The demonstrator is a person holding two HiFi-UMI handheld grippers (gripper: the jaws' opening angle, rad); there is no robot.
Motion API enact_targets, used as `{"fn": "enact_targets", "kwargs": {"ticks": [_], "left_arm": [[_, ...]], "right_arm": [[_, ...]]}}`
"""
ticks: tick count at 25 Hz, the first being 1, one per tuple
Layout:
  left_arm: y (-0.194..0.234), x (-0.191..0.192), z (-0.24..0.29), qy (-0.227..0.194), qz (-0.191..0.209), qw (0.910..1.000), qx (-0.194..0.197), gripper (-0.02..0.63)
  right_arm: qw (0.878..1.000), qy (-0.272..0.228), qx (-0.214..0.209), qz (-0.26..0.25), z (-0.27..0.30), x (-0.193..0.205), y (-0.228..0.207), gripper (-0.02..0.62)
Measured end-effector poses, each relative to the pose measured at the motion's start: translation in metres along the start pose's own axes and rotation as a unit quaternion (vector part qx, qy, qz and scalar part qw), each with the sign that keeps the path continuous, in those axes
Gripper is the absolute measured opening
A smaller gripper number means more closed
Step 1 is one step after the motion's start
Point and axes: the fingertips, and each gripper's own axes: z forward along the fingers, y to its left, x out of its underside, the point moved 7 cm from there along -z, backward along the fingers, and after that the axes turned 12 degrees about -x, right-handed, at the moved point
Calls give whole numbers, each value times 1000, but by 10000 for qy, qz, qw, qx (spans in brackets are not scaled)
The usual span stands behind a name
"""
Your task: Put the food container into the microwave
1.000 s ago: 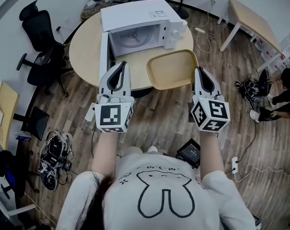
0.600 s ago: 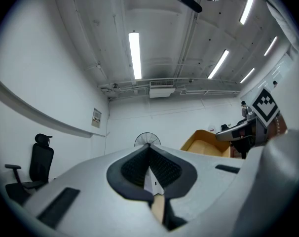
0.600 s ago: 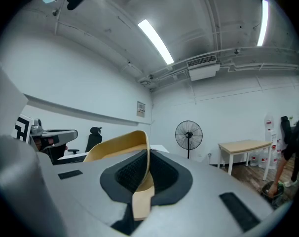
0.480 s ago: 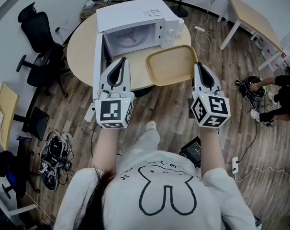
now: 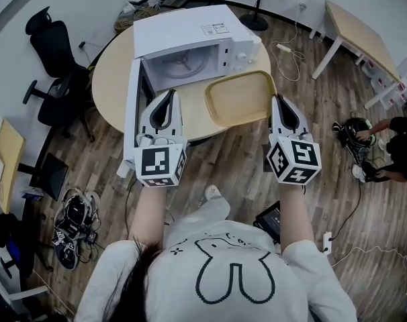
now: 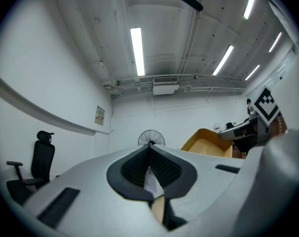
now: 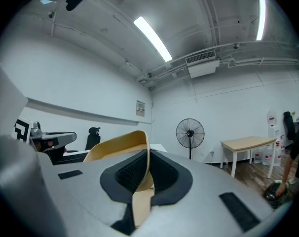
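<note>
Tan food container (image 5: 240,98) sits pinched by right tongs (image 5: 277,99), beside clenched empty left tongs (image 5: 170,92).

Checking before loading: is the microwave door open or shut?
Open. The door stands swung out to the left, and inside the microwave the turntable shows.

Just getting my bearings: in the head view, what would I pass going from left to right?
black office chair → left gripper → food container → right gripper → wooden table
</note>
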Motion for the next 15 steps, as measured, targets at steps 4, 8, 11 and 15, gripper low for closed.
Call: {"fn": "enact_targets", "kwargs": {"ticks": [4,8,11,15], "left_arm": [[2,11,23,56,-6,9997,-230,8],[7,22,46,135,-1,9987,-492,8],[11,26,63,159,81,9979,-622,8],[16,28,80,170,154,9965,-799,8]], "right_arm": [[9997,123,-217,50,33,7,-19,39],[9983,217,-508,162,74,16,-35,39],[9968,337,-709,157,102,23,-42,39],[9945,485,-911,194,133,30,-51,39]]}}
